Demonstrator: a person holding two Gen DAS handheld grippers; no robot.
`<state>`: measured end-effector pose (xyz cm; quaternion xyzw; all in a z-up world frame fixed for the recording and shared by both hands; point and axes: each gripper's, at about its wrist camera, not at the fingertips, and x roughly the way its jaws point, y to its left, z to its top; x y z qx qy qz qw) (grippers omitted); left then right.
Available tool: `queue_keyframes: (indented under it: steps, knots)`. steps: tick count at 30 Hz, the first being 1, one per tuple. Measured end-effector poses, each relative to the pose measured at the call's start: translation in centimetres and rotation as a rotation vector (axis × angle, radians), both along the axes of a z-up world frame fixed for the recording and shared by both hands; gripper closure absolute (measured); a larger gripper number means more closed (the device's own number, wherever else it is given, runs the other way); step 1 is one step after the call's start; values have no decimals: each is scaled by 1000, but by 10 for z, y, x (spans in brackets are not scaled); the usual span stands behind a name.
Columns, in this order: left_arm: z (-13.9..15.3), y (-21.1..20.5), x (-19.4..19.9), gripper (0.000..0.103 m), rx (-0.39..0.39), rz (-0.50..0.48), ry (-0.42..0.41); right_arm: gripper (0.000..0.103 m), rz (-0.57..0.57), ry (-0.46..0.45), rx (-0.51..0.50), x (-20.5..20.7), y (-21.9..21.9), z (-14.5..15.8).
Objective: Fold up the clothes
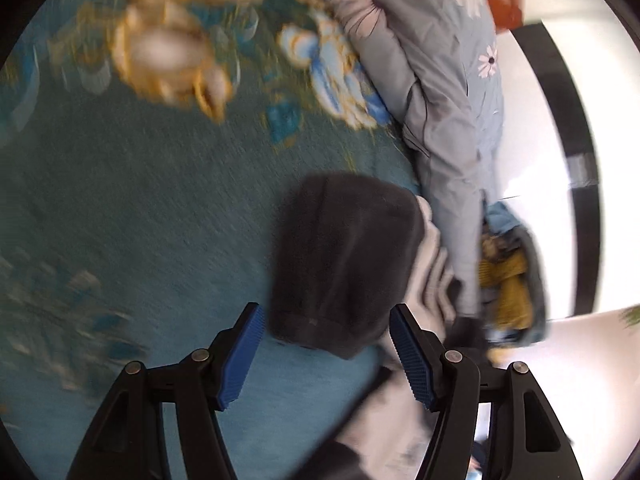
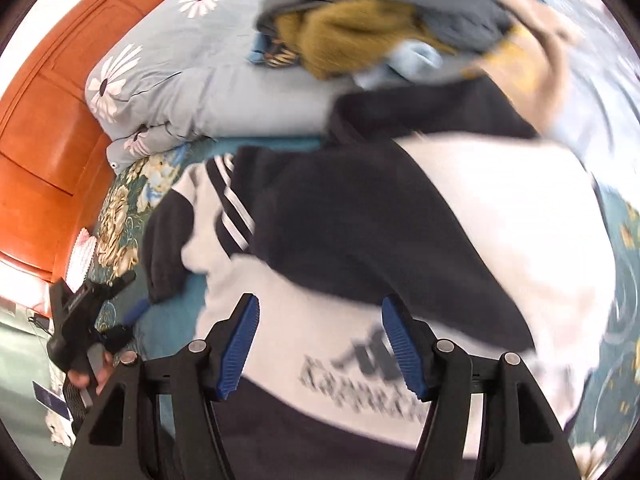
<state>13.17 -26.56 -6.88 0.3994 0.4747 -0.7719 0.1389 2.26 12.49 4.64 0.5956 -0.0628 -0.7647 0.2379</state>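
Fold barely begun: black-and-white striped fleece sweatshirt (image 2: pixel 360 232) sprawls rumpled mid-frame on your teal floral bedspread (image 1: pixel 140 208). Left gripper (image 1: pixel 326 354) and right gripper (image 2: pixel 318 346) both gape, empty. Mustard-and-grey clothes heap (image 2: pixel 360 32), top centre, waits.

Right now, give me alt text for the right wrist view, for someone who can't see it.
An open right claw with blue pads hovers over a crumpled black-and-white sweatshirt on a teal floral bedspread. Behind lie a folded pale blue daisy quilt and a heap of mustard and grey clothes.
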Motion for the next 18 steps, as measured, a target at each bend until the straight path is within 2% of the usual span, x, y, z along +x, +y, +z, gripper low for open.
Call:
queue_keyframes:
  steps: [4,6,8,12,14,18]
  knots:
    - [30,30,-16,34,-234,-187,-7,38,-40,-21,-3,11,27,-7]
    - [35,57,-29,34,-359,-332,-21,38,-60,-31,-16,13,34,-11]
    - [34,78,-46,34,-450,-465,-46,38,-76,-41,-34,14,41,-14]
    - [9,117,-68,34,-667,-688,-188,38,-94,-53,-50,15,48,-17]
    - [-6,128,-72,34,-785,-754,-267,38,-105,-62,-56,15,52,-20]
    - [-18,133,-66,34,-932,-818,-278,38,-121,-80,-50,13,57,-27]
